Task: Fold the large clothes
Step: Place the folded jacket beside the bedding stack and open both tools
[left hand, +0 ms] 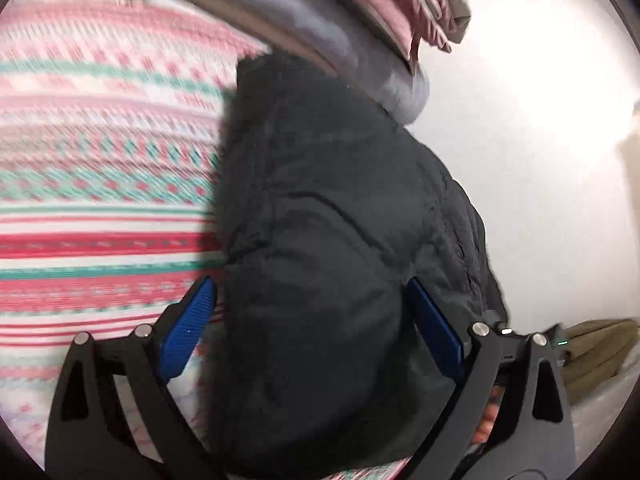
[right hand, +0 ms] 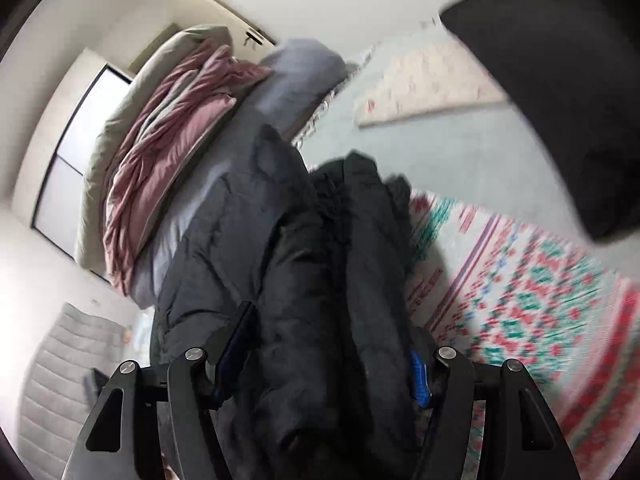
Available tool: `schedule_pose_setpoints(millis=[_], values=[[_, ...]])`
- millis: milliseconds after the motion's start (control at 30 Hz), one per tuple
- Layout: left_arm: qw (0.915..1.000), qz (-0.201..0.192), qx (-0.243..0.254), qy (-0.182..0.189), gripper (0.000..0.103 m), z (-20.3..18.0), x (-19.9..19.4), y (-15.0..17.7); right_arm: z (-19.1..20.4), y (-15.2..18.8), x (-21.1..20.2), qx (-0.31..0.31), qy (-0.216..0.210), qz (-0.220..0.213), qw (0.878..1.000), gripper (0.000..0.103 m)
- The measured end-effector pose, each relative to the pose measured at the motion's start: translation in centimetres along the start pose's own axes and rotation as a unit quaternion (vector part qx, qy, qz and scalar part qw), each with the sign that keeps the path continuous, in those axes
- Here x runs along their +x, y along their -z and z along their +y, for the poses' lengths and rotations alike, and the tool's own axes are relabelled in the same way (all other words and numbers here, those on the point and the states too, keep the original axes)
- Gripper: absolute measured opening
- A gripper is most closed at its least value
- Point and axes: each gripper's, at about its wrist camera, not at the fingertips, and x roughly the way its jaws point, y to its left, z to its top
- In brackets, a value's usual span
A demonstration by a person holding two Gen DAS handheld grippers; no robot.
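Note:
A large dark padded jacket (left hand: 320, 208) fills the middle of the left wrist view and lies bunched between the blue pads of my left gripper (left hand: 312, 300), which is shut on a thick fold of it. In the right wrist view the same jacket (right hand: 312, 264) hangs in bunched folds, and my right gripper (right hand: 332, 344) is shut on it, one blue pad (right hand: 418, 376) showing at the right. The jacket is held above a pink, white and teal patterned bedspread (left hand: 100, 160), which also shows in the right wrist view (right hand: 520, 300).
A stack of folded bedding, pink (right hand: 168, 152) on grey-blue (right hand: 296, 76), sits at the bed's far end against a white wall (left hand: 520, 120). An olive cloth (left hand: 592, 356) lies low on the right. A grey quilted mat (right hand: 64, 368) lies on the floor. A dark sleeve (right hand: 560, 92) crosses the upper right.

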Motion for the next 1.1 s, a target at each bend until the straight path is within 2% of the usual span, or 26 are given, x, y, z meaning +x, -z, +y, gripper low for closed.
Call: schedule_pose_setpoints(millis=[67, 133, 200, 267, 333, 400, 467, 533, 600, 633, 700, 767, 867, 933, 1033, 1100], values=[[0.9982, -0.028, 0.041, -0.035, 0.095, -1.1, -1.8, 1.0, 1.4, 0.7, -2.2, -0.034, 0.024, -0.021, 0.999, 0.067], [0.9924, -0.044, 0.085, -0.078, 0.095, -2.8, -2.3, 2.0, 2.3, 1.3, -3.0, -0.059, 0.041, -0.041, 0.997, 0.067], [0.9864, -0.043, 0.116, -0.108, 0.095, -3.7, -2.6, 3.7, 4.3, 1.7, -4.2, -0.079, 0.044, -0.057, 0.994, 0.067], [0.9768, -0.034, 0.148, -0.151, 0.095, -4.7, -1.9, 5.1, 5.7, 2.7, -5.0, -0.093, 0.042, -0.057, 0.993, 0.067], [0.9591, -0.021, 0.183, -0.215, 0.095, -5.5, -0.4, 6.6, 6.8, 3.3, -4.3, -0.103, 0.054, -0.034, 0.993, 0.069], [0.9499, -0.020, 0.189, -0.248, 0.095, -5.8, -0.9, 7.9, 7.2, 4.4, -2.7, -0.123, 0.094, 0.004, 0.988, 0.071], [0.9487, -0.015, 0.174, -0.264, 0.095, -5.8, -2.4, 9.2, 7.0, 5.6, -0.9, -0.147, 0.152, 0.040, 0.977, 0.071], [0.9457, -0.009, 0.173, -0.275, 0.095, -6.5, -3.7, 9.9, 7.0, 6.1, -1.4, -0.151, 0.150, 0.046, 0.976, 0.071], [0.9338, -0.019, 0.189, -0.303, 0.095, -7.5, -5.5, 11.0, 7.7, 6.2, -3.1, -0.159, 0.149, 0.038, 0.975, 0.071], [0.9297, -0.028, 0.194, -0.312, 0.095, -8.0, -6.3, 11.4, 8.4, 6.8, -4.6, -0.172, 0.150, 0.020, 0.973, 0.072], [0.9289, -0.040, 0.184, -0.319, 0.096, -8.5, -8.0, 12.1, 9.8, 7.8, -6.1, -0.197, 0.160, 0.004, 0.967, 0.075], [0.9329, -0.040, 0.167, -0.317, 0.100, -8.5, -9.2, 12.9, 10.7, 8.9, -6.9, -0.212, 0.171, 0.005, 0.962, 0.075], [0.9332, -0.020, 0.158, -0.322, 0.101, -8.5, -9.4, 13.8, 11.6, 11.3, -8.4, -0.213, 0.180, 0.025, 0.960, 0.084], [0.9334, -0.007, 0.154, -0.324, 0.101, -8.6, -9.3, 14.7, 11.5, 13.0, -8.9, -0.217, 0.201, 0.035, 0.955, 0.086], [0.9408, 0.010, 0.142, -0.308, 0.101, -8.6, -8.7, 14.7, 12.0, 14.8, -8.6, -0.250, 0.256, 0.053, 0.932, 0.086], [0.9384, 0.006, 0.154, -0.309, 0.101, -9.2, -8.9, 15.1, 12.8, 15.3, -8.6, -0.272, 0.274, 0.054, 0.921, 0.086]])
